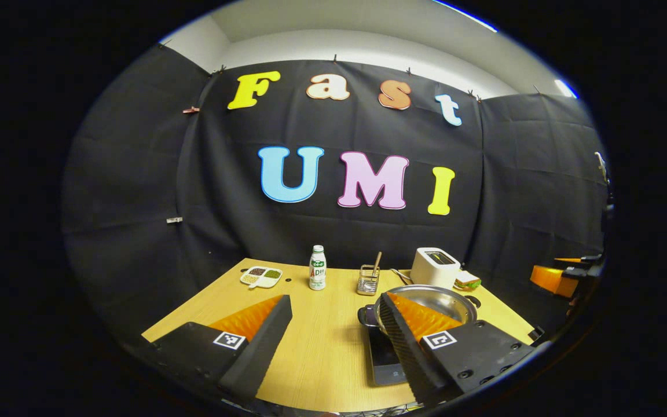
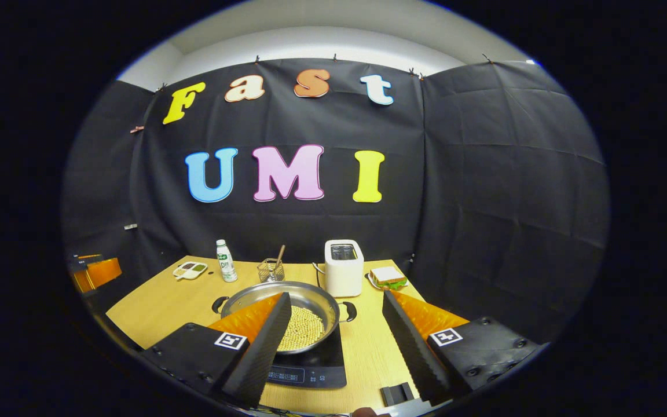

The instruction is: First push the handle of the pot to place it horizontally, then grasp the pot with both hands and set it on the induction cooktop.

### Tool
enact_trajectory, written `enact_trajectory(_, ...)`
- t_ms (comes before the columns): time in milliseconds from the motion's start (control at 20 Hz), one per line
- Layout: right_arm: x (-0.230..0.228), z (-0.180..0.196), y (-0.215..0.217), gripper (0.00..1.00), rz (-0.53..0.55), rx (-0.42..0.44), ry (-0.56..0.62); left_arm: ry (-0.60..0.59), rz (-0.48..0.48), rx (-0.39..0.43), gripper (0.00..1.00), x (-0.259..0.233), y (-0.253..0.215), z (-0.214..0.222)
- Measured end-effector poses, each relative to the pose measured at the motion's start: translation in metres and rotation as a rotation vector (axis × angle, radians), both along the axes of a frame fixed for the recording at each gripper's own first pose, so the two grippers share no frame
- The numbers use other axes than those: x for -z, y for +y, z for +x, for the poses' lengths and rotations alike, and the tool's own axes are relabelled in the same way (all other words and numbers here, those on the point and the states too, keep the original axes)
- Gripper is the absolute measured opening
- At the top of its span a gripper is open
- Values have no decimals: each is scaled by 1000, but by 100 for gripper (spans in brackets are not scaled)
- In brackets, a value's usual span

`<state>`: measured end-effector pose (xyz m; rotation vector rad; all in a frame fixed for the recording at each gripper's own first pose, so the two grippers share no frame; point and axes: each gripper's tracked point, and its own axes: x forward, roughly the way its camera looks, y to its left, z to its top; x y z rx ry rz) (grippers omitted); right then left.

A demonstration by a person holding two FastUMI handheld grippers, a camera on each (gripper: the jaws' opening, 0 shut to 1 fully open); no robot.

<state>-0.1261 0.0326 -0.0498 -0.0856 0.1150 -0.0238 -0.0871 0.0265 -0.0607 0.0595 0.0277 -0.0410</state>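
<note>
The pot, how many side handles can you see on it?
2. The pot sits on the induction cooktop with one black handle on its left side and one handle on its right, as the right gripper view shows them.

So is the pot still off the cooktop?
No, in the right gripper view the pot sits on the black induction cooktop, both handles level.
</note>
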Motion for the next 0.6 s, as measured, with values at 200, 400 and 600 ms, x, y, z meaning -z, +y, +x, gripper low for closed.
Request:
enact_trajectory(200,-1,-20,4,98,-10,-9,-27,-41,-14,-35,95,0,7,-24)
enact_trajectory(400,-19,-33,12,98,32,-20,-107,-35,-21,-77,95,4,10,-40)
enact_trajectory(600,3,-48,20,100,49,-32,-95,-7,-67,-87,95,21,-5,-57)
